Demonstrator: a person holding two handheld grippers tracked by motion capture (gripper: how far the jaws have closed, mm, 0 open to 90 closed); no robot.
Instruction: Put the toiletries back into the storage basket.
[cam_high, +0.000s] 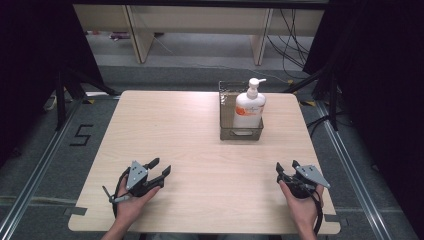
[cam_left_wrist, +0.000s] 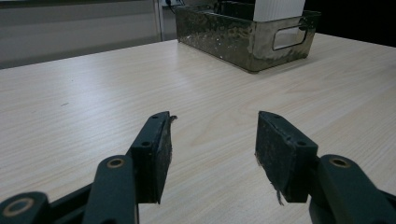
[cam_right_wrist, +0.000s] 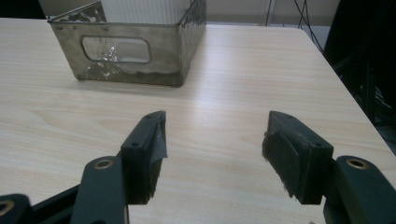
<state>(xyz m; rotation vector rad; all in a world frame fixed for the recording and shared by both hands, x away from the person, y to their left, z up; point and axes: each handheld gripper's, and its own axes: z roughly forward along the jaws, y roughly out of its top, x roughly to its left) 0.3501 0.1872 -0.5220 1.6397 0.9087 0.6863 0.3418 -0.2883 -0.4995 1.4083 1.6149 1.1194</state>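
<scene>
I had L gripper (cam_high: 159, 169) & R gripper (cam_high: 287, 169) both released, empty; tall white pump bottle (cam_high: 249, 106) in metal mesh bin (cam_high: 241, 133) at 1 o'clock looked tip-prone if nudged.

The lower part of the pump bottle (cam_high: 249, 106) is hidden behind the walls of the metal bin (cam_high: 241, 134), and its orange label is too small to read. In both gripper views the top edge cuts the bottle off. At 6 o'clock the person's forearms leave the high view.
</scene>
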